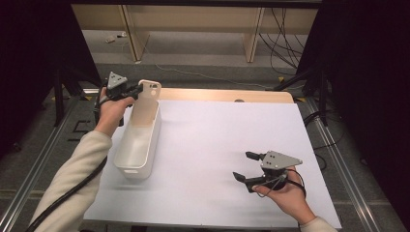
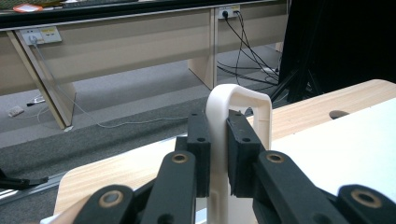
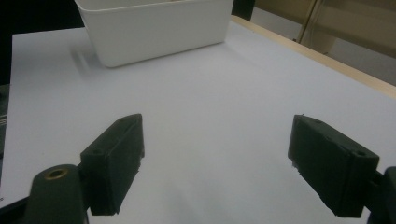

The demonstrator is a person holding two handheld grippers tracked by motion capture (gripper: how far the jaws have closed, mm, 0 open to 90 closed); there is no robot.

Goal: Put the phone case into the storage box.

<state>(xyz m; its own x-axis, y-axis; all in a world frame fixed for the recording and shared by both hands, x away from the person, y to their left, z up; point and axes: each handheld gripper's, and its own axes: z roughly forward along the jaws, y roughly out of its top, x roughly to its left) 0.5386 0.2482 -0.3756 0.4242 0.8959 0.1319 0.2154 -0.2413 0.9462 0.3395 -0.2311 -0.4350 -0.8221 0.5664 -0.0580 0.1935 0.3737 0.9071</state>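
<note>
A long white plastic bin [image 1: 140, 137] sits at the left side of the white table cover, its far end raised. My left gripper [image 1: 139, 90] is shut on the bin's looped handle [image 2: 232, 100] at that far end; in the left gripper view both black pads [image 2: 200, 140] press the handle's white wall. My right gripper [image 1: 245, 166] hovers open over the table's right front, pointing left toward the bin [image 3: 154, 28], with nothing between its fingers [image 3: 116, 154].
The white table cover [image 1: 217, 140] lies on a wooden tabletop [image 1: 227, 94] with a hole near its far edge. Beyond are wooden bench legs, floor cables [image 1: 285, 43] and black stands on both sides. Open cover lies between bin and right gripper.
</note>
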